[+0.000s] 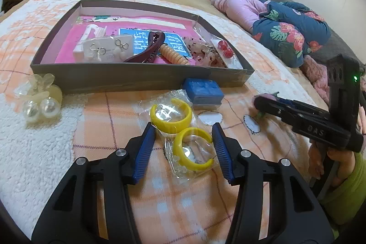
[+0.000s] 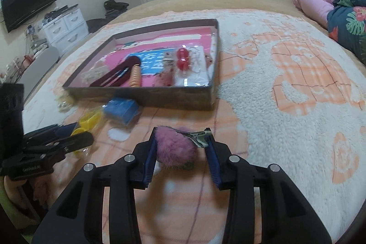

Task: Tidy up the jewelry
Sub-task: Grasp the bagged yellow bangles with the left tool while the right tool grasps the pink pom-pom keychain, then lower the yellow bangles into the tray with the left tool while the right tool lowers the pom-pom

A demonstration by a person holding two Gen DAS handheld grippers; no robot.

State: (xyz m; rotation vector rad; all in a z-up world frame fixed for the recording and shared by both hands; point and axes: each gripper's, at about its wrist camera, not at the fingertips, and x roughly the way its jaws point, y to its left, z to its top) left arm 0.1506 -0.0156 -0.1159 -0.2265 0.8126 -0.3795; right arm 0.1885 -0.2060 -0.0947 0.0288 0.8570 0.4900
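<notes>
the left gripper [image 1: 183, 148] stands wide open around the bagged yellow earrings [image 1: 180, 129], the right gripper [image 2: 181, 148] likewise around the pink pompom clip [image 2: 176, 148], neither gripped; several pieces already lie in the far box [image 1: 137, 79], four remain outside.

Yellow hoop earrings [image 1: 180, 136]; pink fluffy hair clip [image 2: 176, 145]; peach-and-white checked blanket [image 2: 286, 106]
</notes>
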